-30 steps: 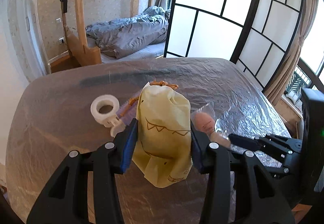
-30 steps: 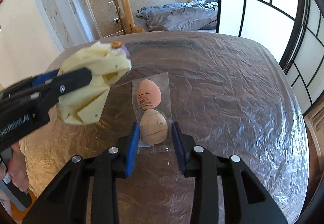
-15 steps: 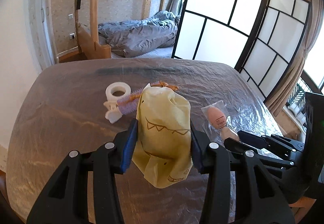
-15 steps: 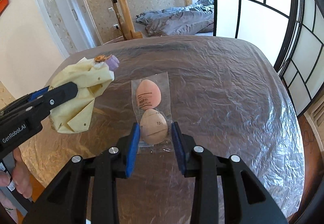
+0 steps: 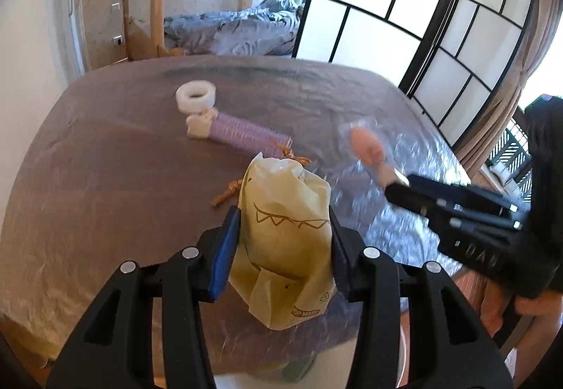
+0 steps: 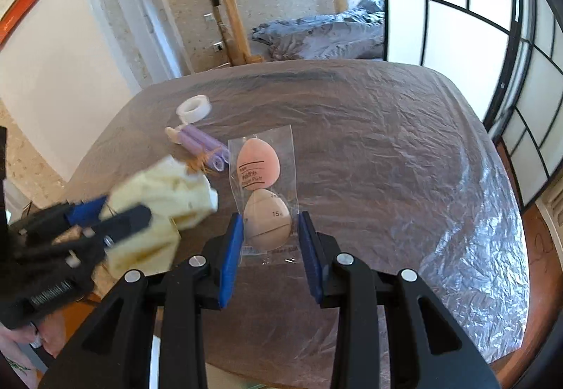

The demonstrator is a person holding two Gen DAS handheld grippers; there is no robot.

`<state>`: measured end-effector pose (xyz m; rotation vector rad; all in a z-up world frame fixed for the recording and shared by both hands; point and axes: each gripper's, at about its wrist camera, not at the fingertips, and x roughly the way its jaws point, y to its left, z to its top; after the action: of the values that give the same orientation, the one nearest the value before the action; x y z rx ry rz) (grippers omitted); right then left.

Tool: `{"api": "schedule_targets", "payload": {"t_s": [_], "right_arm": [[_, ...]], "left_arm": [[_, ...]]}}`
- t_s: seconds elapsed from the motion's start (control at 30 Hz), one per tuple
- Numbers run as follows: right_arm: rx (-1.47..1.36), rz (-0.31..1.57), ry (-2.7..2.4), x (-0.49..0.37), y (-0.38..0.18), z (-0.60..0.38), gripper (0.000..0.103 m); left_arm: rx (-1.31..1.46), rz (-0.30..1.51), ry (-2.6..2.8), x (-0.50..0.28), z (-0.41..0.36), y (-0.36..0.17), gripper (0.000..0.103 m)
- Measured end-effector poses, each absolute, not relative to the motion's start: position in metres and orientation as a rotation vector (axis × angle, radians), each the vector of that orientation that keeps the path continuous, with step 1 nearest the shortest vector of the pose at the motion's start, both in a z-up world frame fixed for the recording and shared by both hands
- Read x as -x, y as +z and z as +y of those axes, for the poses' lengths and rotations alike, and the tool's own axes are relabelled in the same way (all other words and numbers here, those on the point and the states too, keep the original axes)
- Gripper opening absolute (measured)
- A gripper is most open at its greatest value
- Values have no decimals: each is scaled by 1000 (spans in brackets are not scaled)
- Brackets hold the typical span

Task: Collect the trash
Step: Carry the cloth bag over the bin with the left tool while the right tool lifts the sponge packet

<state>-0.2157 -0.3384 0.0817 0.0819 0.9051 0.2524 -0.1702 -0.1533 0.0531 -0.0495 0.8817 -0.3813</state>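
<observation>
Left wrist: left gripper (image 5: 281, 241) clamping yellow bag (image 5: 286, 241)

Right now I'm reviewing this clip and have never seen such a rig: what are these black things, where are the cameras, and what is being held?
A person holds two hand-held claws, each with a camera looking along its fingers; one picture comes from each. The left claw grips a crumpled yellow bag. The right claw grips a clear packet of makeup puffs. Left on the plastic-covered table: a white tape roll, a purple ribbed tube and some brown string.
</observation>
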Motion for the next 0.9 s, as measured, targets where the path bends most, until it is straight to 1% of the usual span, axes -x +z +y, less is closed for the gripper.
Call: {"api": "schedule_targets", "payload": {"t_s": [0.2, 0.37, 0.6, 0.73, 0.9], "right_arm": [[-45, 904, 345, 212, 84, -305, 33], [-6, 914, 402, 210, 85, -281, 33], [44, 980, 442, 203, 72, -254, 33], [30, 1009, 431, 202, 64, -251, 32], [40, 1026, 420, 209, 54, -247, 28]], "left_arm": [[65, 867, -328, 189, -132, 58, 48], [41, 884, -354, 201, -133, 54, 48], [2, 888, -362, 223, -132, 51, 48], [38, 885, -363, 238, -124, 49, 48], [75, 885, -376, 258, -115, 43, 48]]}}
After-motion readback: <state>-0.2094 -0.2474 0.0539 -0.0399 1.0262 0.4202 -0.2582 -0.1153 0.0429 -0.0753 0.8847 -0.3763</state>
